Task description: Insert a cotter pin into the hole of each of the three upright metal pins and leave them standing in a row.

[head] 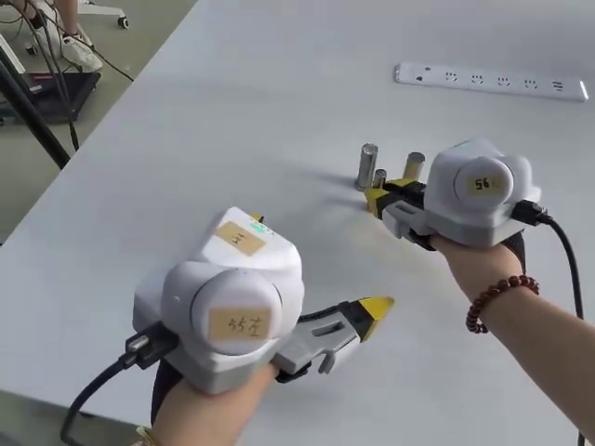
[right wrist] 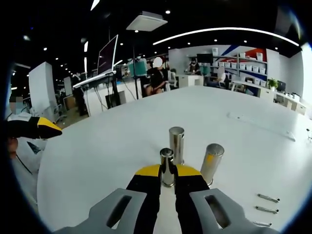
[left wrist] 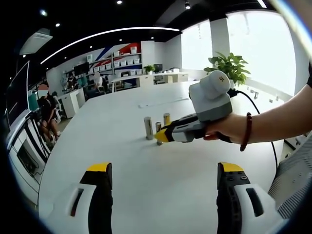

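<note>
In the head view, the right gripper (head: 376,200) is reaching the three upright metal pins (head: 369,165) on the white table (head: 232,111), and the left gripper (head: 372,311) is hovering well apart. In the left gripper view, its jaws are gaping wide, holding nothing. In the right gripper view, the jaws are pinching the nearest pin (right wrist: 167,165), and cotter pins (right wrist: 266,198) are lying on the table to the right.

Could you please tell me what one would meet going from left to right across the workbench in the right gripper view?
The left tool → nearest metal pin → yellow-marked metal pin → cotter pins.
</note>
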`<action>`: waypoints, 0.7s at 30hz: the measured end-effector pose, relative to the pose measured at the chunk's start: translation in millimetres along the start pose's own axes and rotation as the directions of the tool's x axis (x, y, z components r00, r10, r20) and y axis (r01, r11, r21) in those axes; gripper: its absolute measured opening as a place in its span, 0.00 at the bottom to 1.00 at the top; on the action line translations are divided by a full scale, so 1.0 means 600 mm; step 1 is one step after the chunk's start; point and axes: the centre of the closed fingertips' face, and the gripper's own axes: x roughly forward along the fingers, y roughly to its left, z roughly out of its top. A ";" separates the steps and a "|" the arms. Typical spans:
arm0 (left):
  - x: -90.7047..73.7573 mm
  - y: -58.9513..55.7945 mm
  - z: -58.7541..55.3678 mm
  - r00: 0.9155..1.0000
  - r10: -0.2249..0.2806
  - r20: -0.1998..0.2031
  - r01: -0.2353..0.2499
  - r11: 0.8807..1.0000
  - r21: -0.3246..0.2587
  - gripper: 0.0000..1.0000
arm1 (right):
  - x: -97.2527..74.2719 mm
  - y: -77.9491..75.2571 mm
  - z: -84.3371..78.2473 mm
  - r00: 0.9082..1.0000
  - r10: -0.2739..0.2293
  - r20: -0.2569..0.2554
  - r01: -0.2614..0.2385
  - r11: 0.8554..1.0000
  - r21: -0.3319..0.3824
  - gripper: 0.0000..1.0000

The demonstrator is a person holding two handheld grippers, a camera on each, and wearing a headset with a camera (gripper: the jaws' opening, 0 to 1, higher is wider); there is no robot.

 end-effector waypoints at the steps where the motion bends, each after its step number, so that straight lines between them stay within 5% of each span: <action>1: 0.000 -0.001 0.000 1.000 -0.003 0.001 0.003 1.000 -0.002 0.89 | 0.000 0.001 0.000 1.000 0.001 -0.001 -0.001 1.000 -0.001 0.05; 21: -0.003 0.001 0.012 1.000 0.000 0.023 0.000 1.000 0.010 0.89 | -0.036 0.027 -0.017 0.997 0.056 -0.047 -0.058 0.997 -0.053 0.04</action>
